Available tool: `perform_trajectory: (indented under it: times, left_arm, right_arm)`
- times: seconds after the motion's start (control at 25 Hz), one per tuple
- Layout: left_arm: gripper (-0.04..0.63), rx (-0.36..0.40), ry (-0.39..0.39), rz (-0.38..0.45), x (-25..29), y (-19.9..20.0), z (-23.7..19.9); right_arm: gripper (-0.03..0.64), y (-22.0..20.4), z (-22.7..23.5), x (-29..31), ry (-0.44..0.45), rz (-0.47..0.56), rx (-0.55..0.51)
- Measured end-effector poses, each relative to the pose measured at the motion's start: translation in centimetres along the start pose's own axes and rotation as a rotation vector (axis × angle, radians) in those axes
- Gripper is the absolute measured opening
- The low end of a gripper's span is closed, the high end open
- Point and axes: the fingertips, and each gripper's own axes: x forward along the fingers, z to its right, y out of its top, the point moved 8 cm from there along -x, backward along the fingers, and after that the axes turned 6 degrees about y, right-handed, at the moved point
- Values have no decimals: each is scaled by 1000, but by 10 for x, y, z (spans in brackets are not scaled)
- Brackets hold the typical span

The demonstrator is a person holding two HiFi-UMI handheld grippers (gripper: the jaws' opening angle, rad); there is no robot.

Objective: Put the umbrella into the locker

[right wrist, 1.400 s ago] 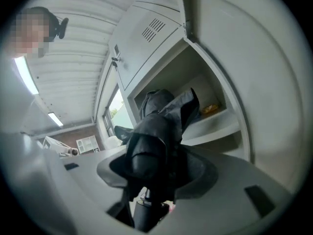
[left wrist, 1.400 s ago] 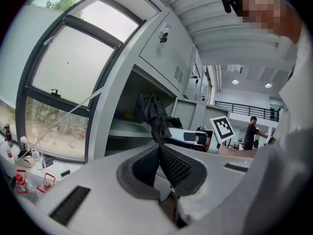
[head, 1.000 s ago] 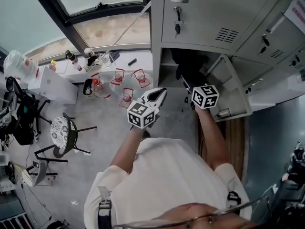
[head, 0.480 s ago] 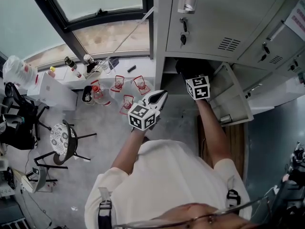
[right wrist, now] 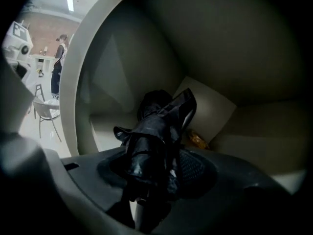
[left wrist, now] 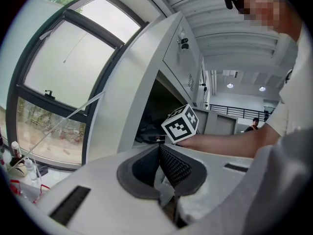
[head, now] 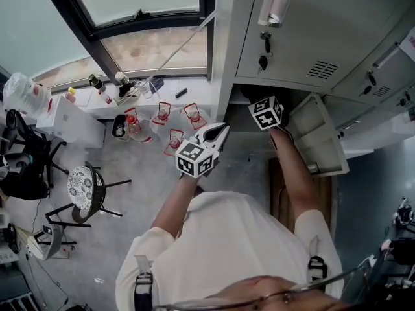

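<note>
**Umbrella at locker mouth, right side gripping**

Right hand-held gripper (right wrist: 155, 176): jaws closed onto the folded black fabric umbrella (right wrist: 157, 124), pads pressing its bundled cloth from both sides. In the right gripper view the umbrella runs from the jaws toward 12 o'clock. Its far end is inside the open compartment of the grey metal locker (head: 295, 41), with pale inner walls around it. Contact with the compartment floor: cannot tell.

Head view: this gripper sits at the compartment mouth, 1 o'clock from frame centre. The open grey locker door (head: 319, 138) is at its 4 o'clock.

Left hand-held gripper (head: 221, 130): jaws together, tips meeting, nothing between them. It is outside the locker, at 8 o'clock of the right one
</note>
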Motion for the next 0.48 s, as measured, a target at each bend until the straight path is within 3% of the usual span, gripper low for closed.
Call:
perform_trajectory:
  times: [0.28,0.48]
  left_arm:
    - [4,-19,14,-12,-1,-1,-9]
    - [3,-23,18,-18,-3,-2,-12]
  right_arm:
    - [247,4,1,18,-5,-45,-101]
    - [310,8,6,15,-15,-30,-127]
